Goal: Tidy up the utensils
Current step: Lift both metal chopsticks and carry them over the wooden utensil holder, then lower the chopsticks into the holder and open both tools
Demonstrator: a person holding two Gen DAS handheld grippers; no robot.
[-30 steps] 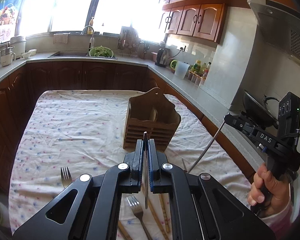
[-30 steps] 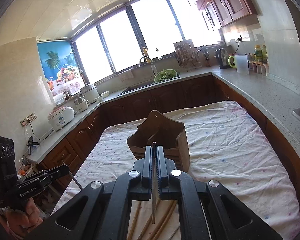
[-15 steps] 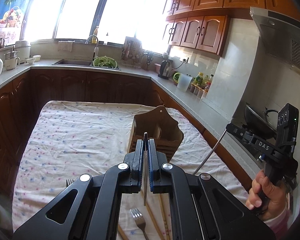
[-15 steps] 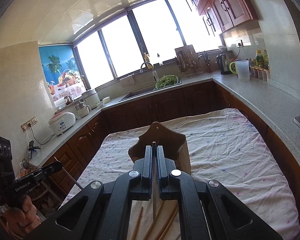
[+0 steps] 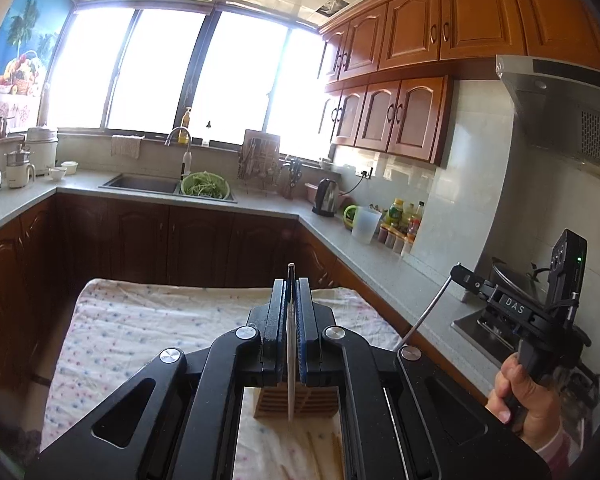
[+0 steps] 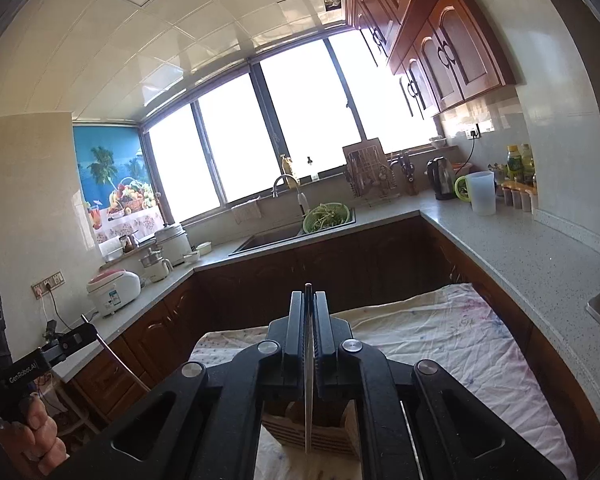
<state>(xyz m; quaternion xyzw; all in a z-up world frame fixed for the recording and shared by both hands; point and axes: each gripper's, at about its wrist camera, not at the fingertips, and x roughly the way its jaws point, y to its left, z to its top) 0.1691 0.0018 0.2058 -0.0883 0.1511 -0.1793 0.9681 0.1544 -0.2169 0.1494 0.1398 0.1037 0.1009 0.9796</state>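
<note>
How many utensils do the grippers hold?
2. One metal utensil is clamped in the left gripper, a second utensil in the right gripper. Others below may be hidden.

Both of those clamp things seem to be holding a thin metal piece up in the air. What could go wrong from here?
1. Each gripper, left and right, pinches its utensil only near one end; the long free end could swing or slip out.
2. The wooden holder is mostly hidden behind the grippers, so aiming into it may miss.
3. The two utensils hang close together and might clash.
</note>
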